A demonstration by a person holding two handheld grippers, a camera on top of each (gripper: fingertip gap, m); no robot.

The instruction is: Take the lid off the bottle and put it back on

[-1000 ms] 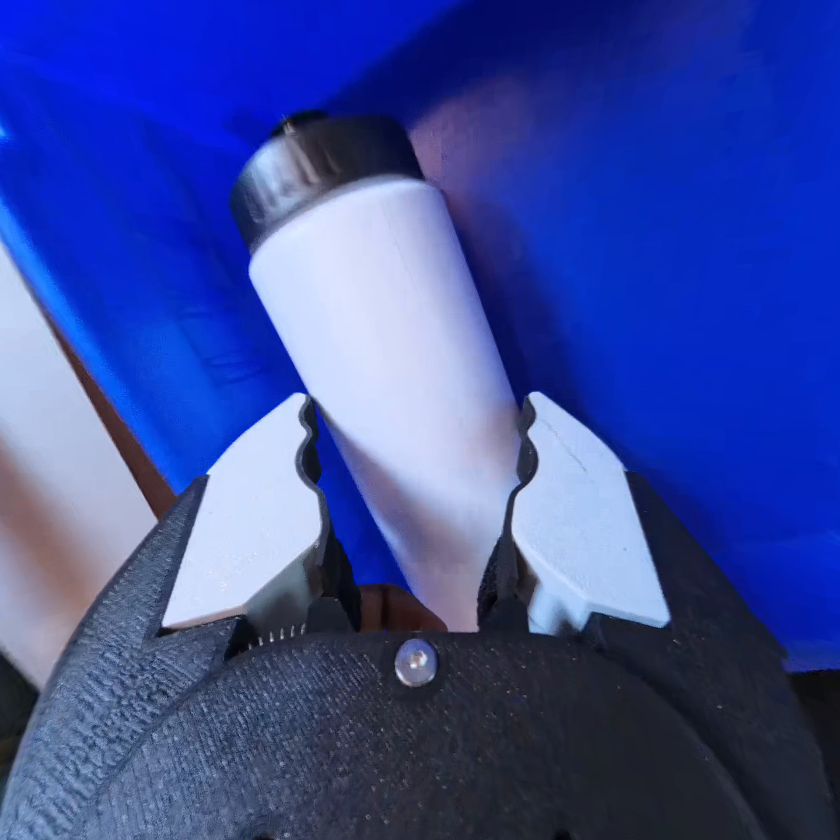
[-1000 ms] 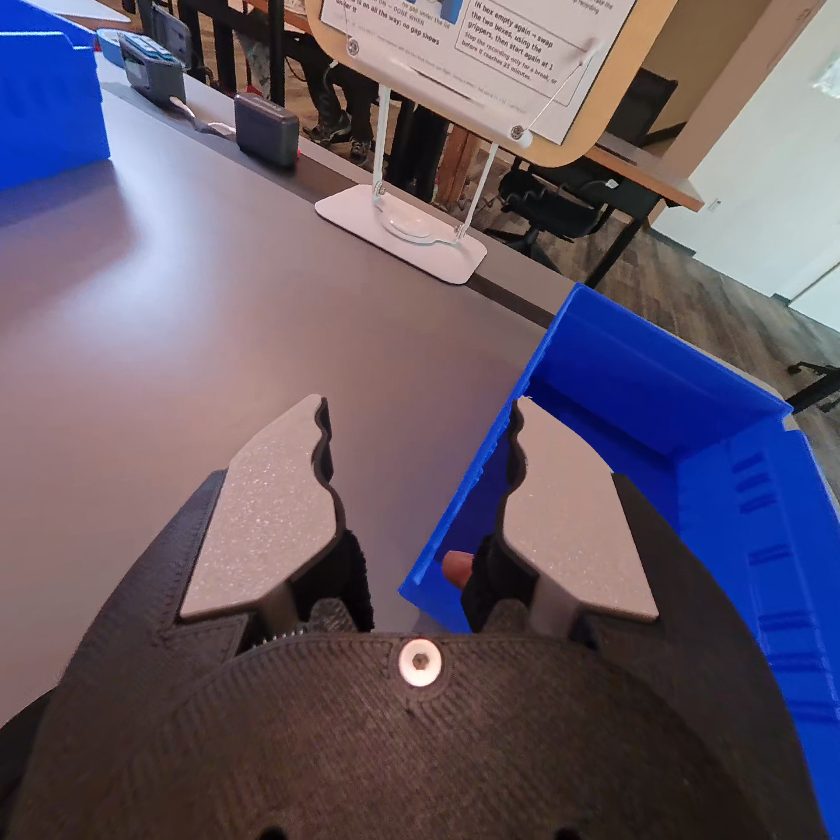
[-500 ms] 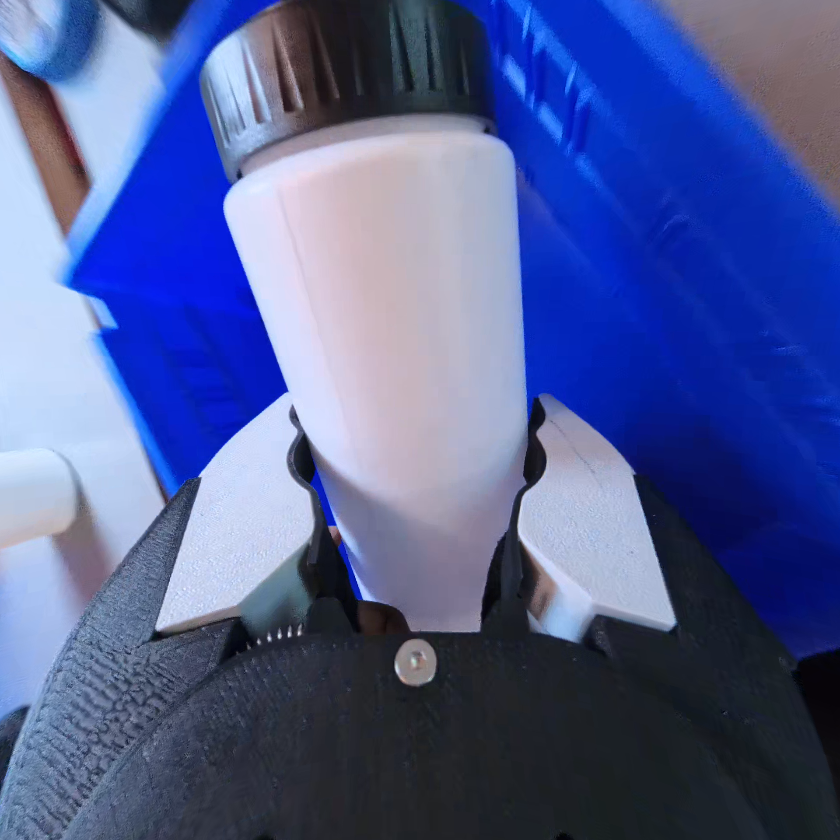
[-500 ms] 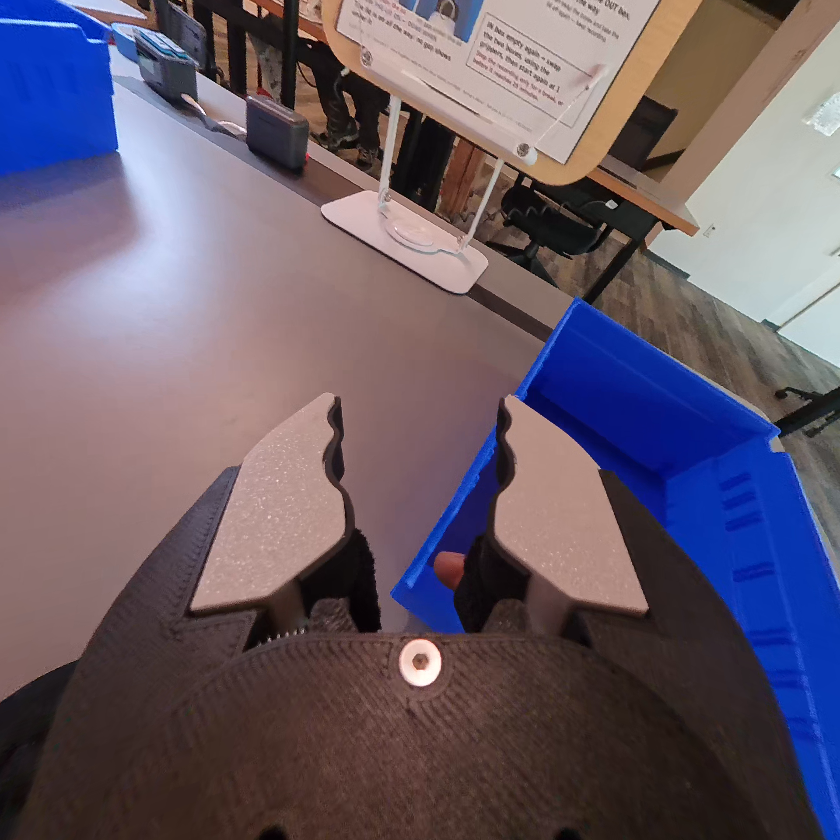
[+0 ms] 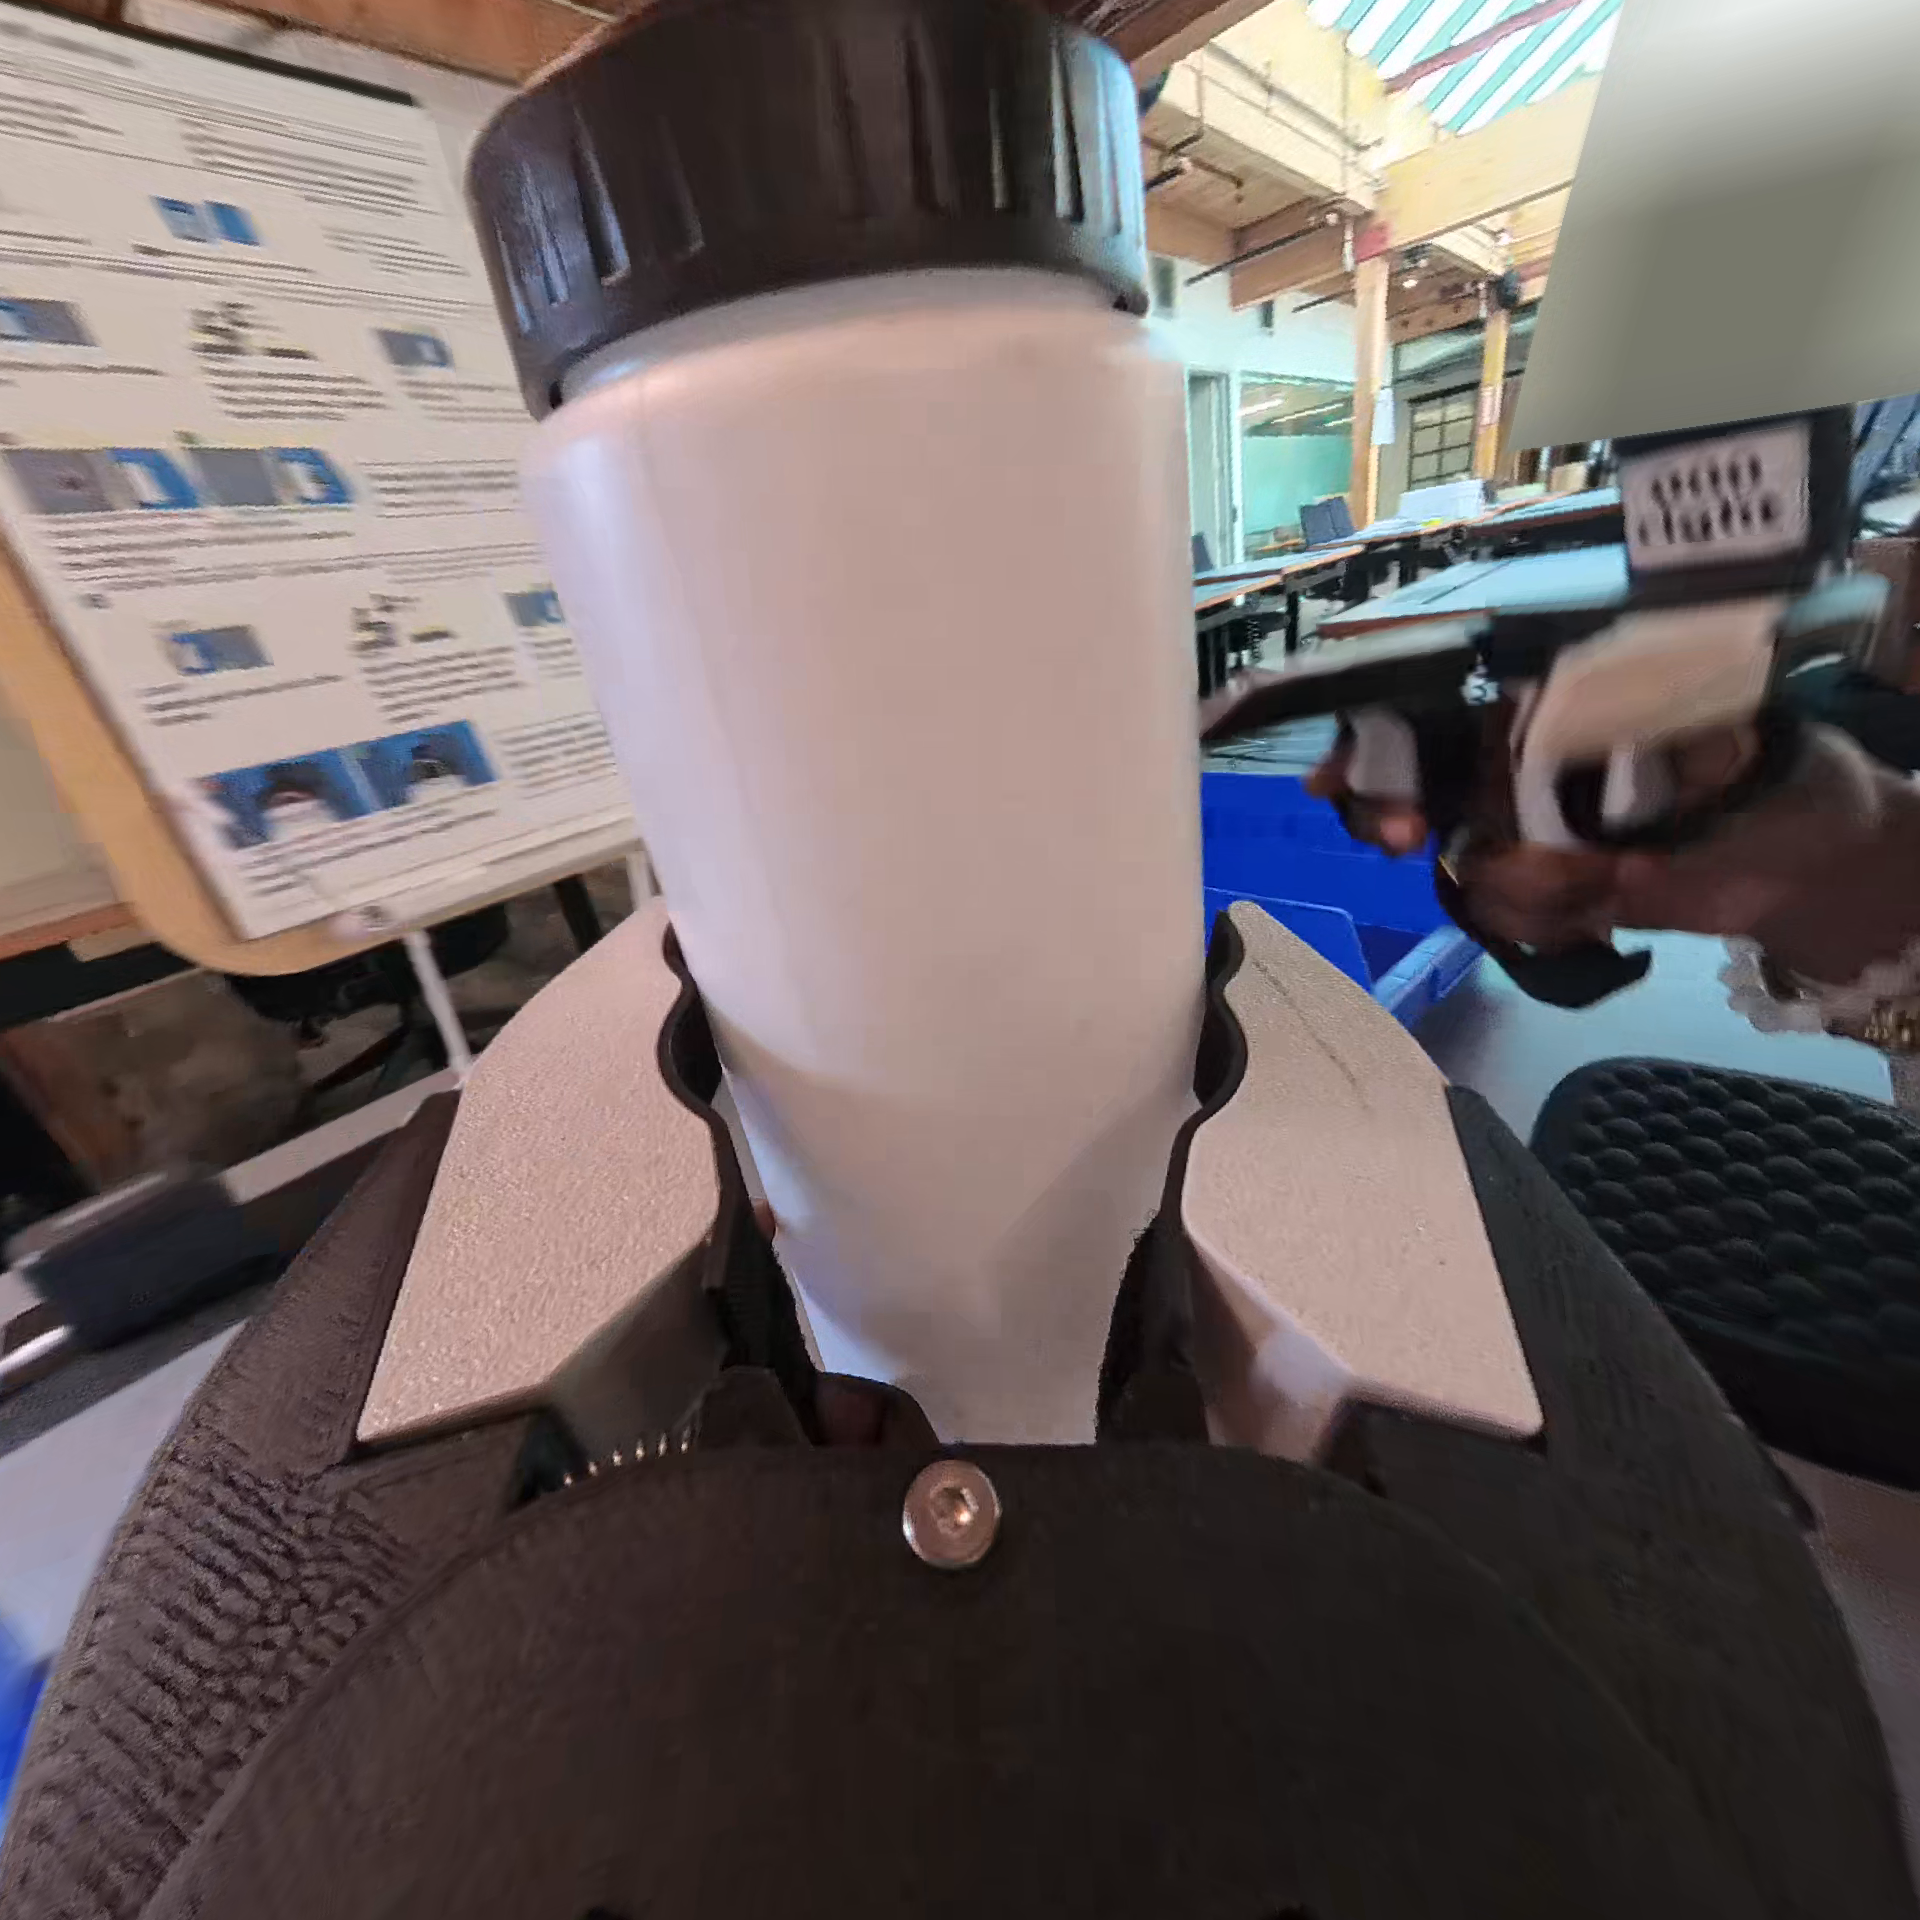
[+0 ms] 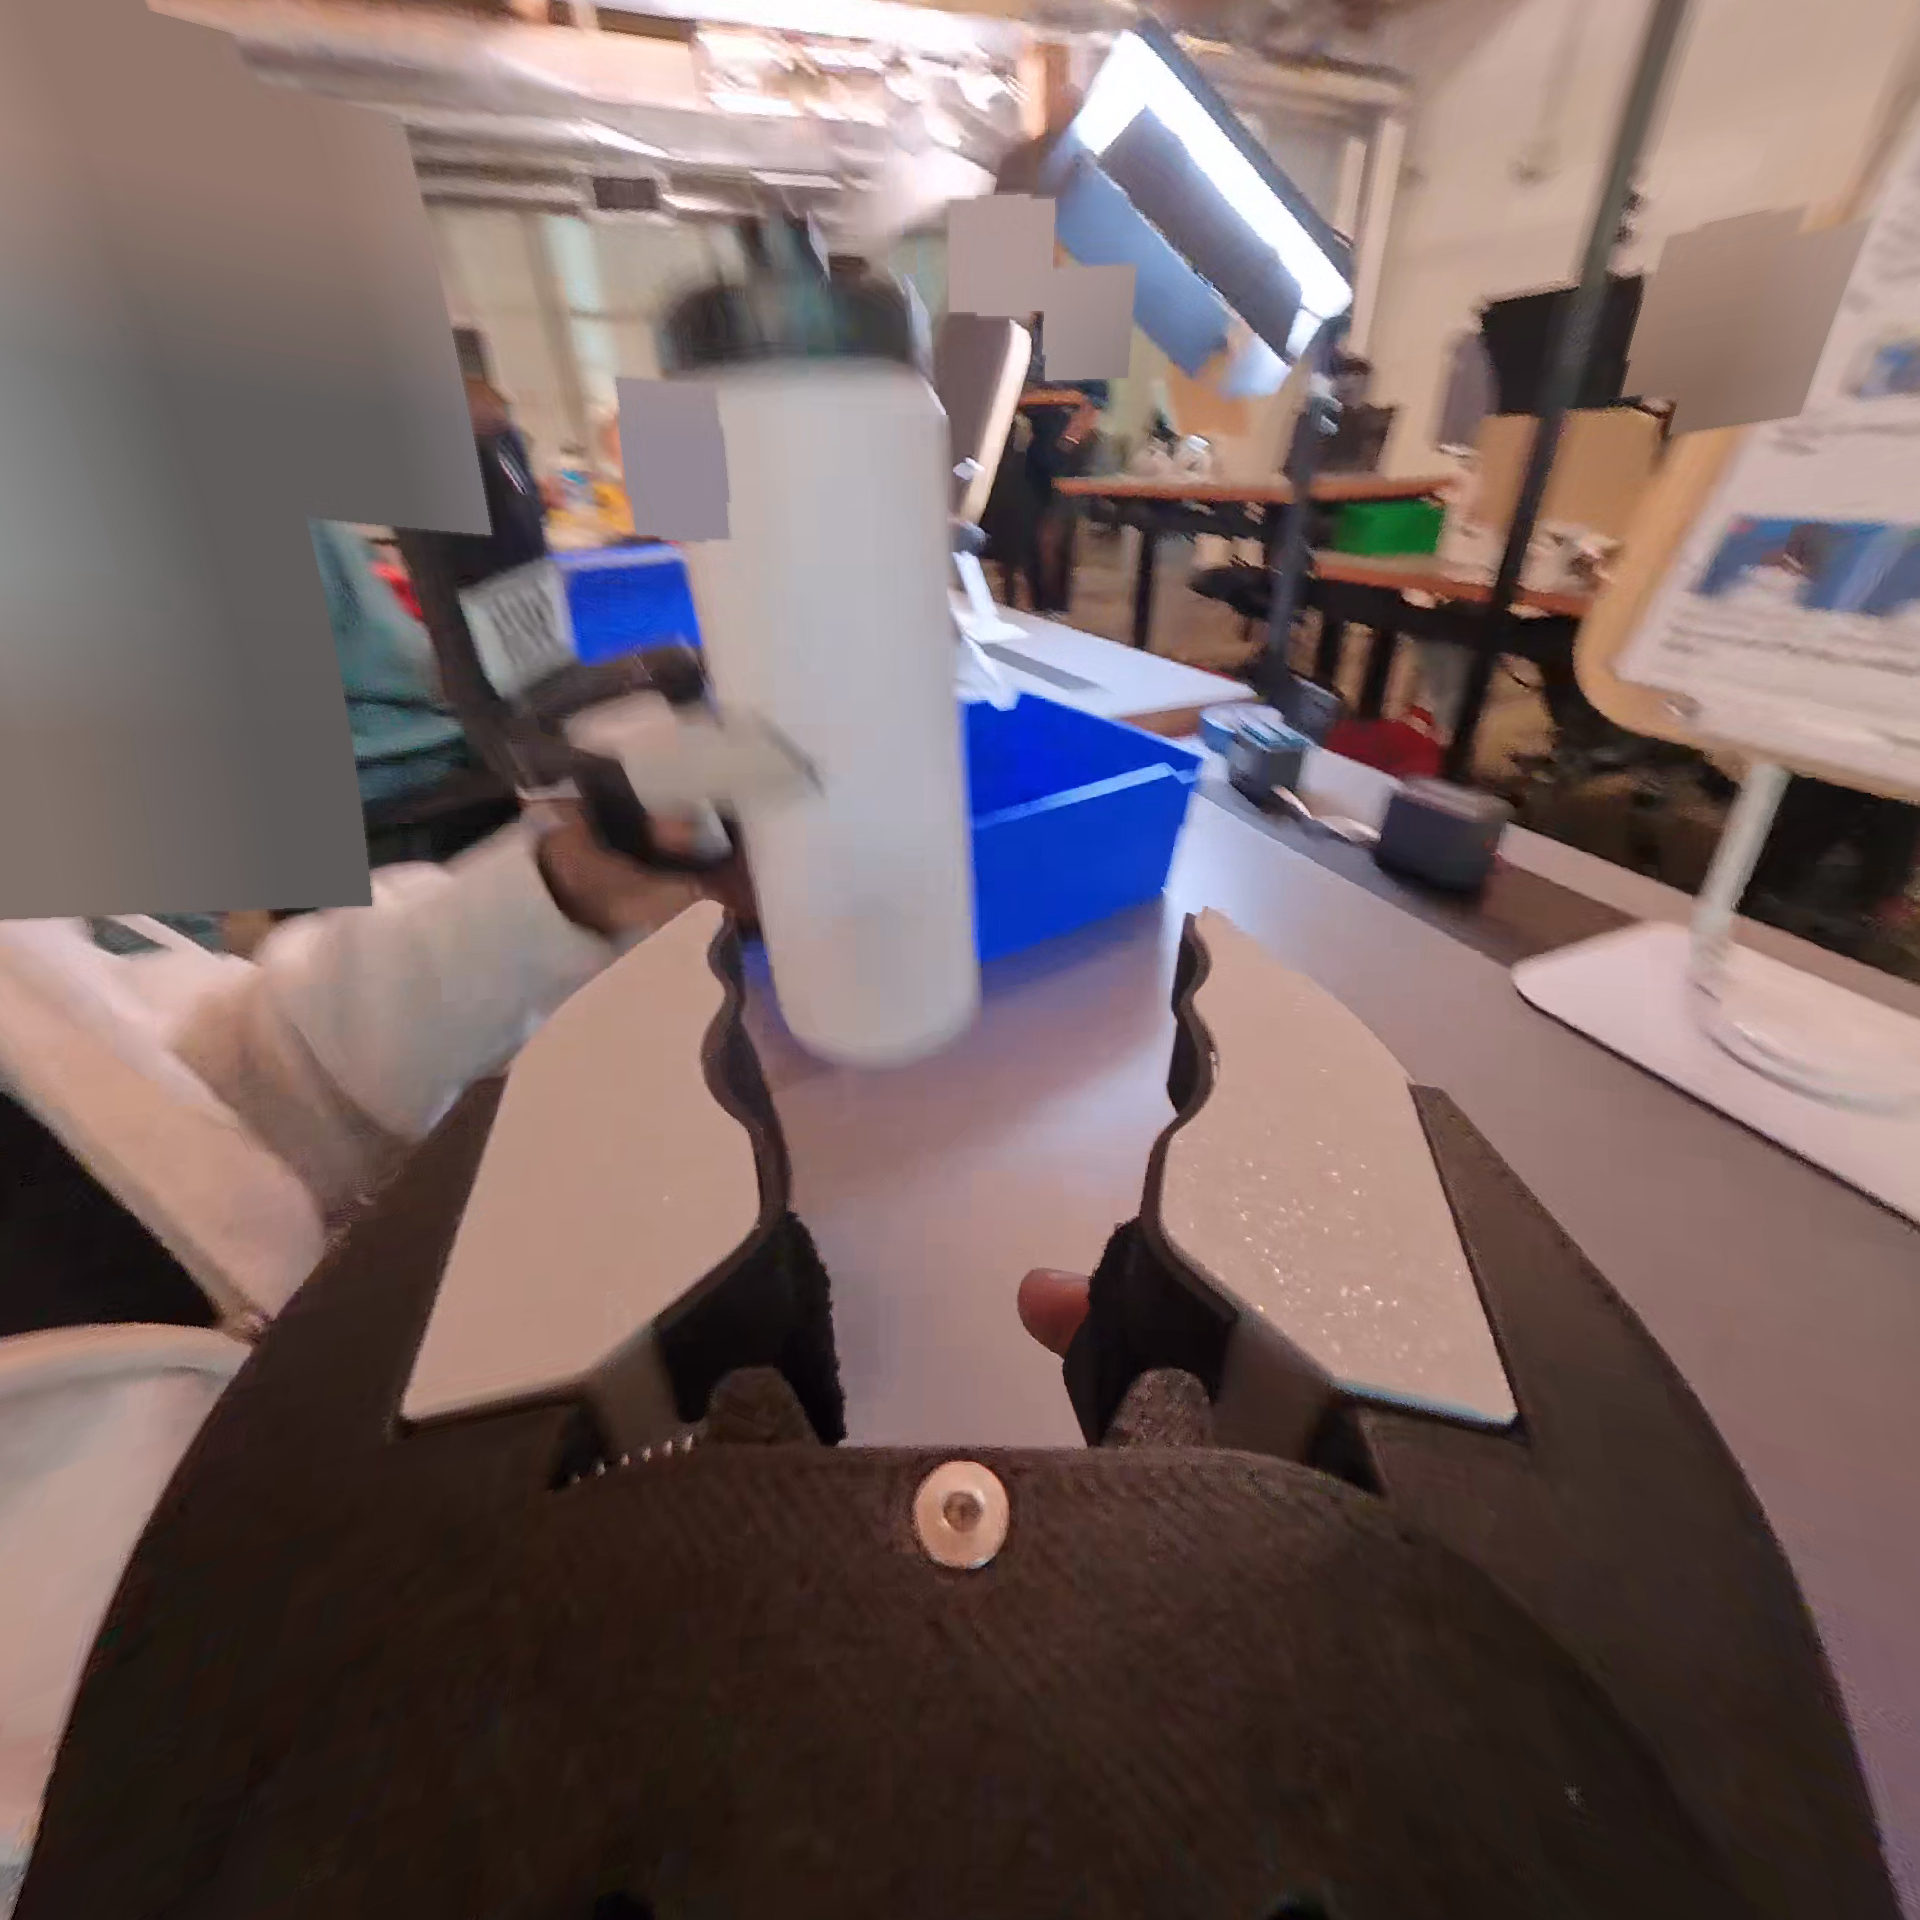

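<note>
Your left claw (image 5: 951, 997) still clamps the tall white plastic bottle (image 5: 894, 665) low on its body, but you have lifted it out of the blue plastic bin (image 6: 1070, 821); it now hangs upright above the grey worktop (image 6: 1351, 1039), just in front of that bin. Its ribbed black screw lid (image 5: 810, 156) is still on. Your right claw (image 6: 961, 966) gapes wide and empty, facing the bottle. Only the right wrist view shows the bottle's base clear of the worktop.
</note>
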